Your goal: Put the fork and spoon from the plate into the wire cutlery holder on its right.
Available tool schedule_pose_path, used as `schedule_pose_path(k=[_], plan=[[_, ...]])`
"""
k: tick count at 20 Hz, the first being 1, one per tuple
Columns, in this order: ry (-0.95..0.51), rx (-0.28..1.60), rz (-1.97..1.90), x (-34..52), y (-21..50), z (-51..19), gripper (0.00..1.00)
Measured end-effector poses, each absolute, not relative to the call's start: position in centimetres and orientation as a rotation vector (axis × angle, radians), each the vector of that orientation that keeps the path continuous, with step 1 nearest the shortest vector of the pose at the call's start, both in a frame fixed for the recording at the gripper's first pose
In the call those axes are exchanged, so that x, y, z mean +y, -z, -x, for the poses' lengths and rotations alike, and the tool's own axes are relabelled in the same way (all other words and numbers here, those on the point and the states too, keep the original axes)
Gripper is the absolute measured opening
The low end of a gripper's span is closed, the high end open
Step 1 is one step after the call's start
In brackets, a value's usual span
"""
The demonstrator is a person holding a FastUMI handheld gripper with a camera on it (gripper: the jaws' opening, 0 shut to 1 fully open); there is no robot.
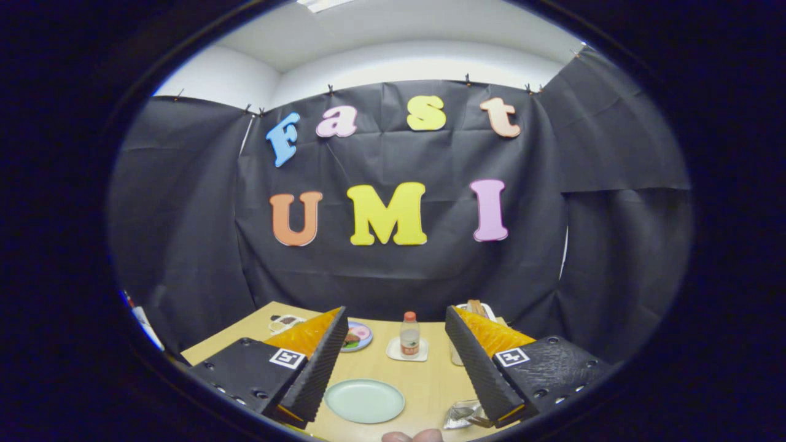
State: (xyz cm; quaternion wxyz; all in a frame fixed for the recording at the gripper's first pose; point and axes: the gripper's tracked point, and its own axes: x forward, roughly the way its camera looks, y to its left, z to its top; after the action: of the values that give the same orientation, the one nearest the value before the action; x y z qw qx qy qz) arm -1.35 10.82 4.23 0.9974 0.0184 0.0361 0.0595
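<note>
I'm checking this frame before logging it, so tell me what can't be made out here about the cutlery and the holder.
- Gripper, gripper view: open above the table.
- Plate between the fingers: fork and spoon can't be made out on it.
- Wire cutlery holder: half hidden by a finger; contents unclear.
- Bottle beyond the fingers: label too small.
- Patterned dish: partly behind a finger.
</note>
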Motion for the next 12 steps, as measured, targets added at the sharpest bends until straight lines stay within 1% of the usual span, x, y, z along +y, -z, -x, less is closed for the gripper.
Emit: schedule_pose_path(k=[6,12], plan=[[-0.099,0.07,-0.096,11.0,-2.6,5.6,0.96],[-0.077,0.074,-0.096,9.7,-2.4,6.0,0.96]])
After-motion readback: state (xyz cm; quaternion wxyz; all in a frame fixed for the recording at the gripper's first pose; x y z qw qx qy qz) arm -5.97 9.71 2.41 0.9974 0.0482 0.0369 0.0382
